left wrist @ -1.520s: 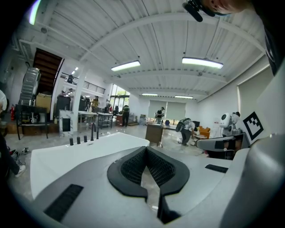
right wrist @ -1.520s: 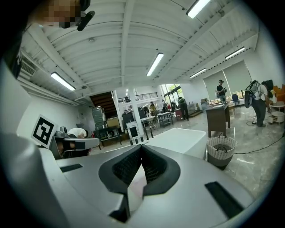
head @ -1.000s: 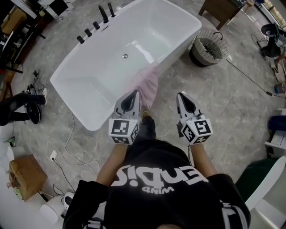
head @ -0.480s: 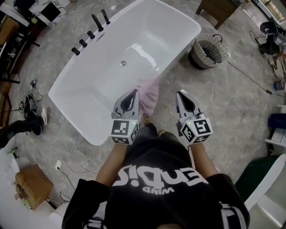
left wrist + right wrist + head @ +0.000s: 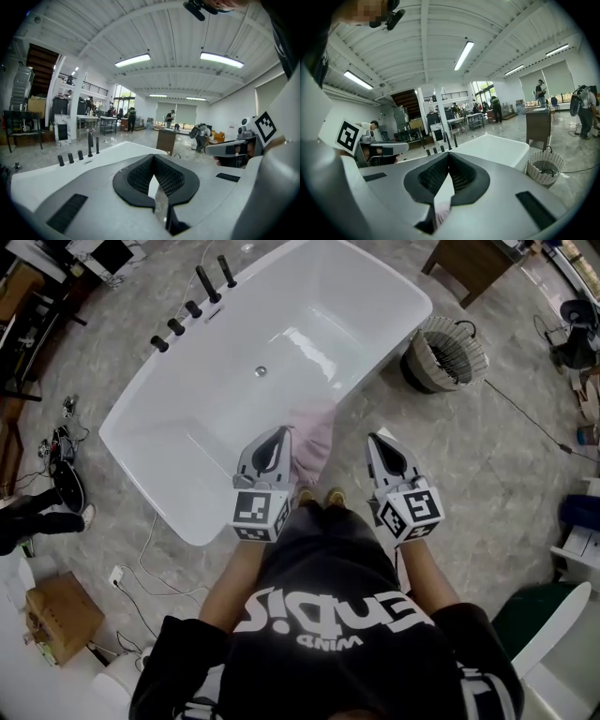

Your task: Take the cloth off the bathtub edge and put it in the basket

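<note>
A pink cloth (image 5: pixel 313 435) hangs over the near edge of the white bathtub (image 5: pixel 187 442), right in front of the person's feet. My left gripper (image 5: pixel 279 433) is shut and empty, its tip just left of the cloth and above the tub's rim. The right gripper (image 5: pixel 377 440) is also shut and empty, over the floor to the right of the cloth. A round woven basket (image 5: pixel 443 352) stands on the floor past the tub's far right corner. In the right gripper view the basket (image 5: pixel 545 170) sits right of the tub (image 5: pixel 497 147), and a bit of cloth (image 5: pixel 440 213) shows under the jaws.
Black tap handles (image 5: pixel 192 294) line the tub's far left rim. A wooden cabinet (image 5: pixel 469 261) stands behind the basket. Cables (image 5: pixel 148 549) and a cardboard box (image 5: pixel 58 617) lie at the left, near a bystander's legs (image 5: pixel 37 514). A cord (image 5: pixel 525 413) crosses the floor at the right.
Both grippers stay shut and hold about the same place. The person's feet have come together close to the tub. The bystander's legs at the left have shifted.
</note>
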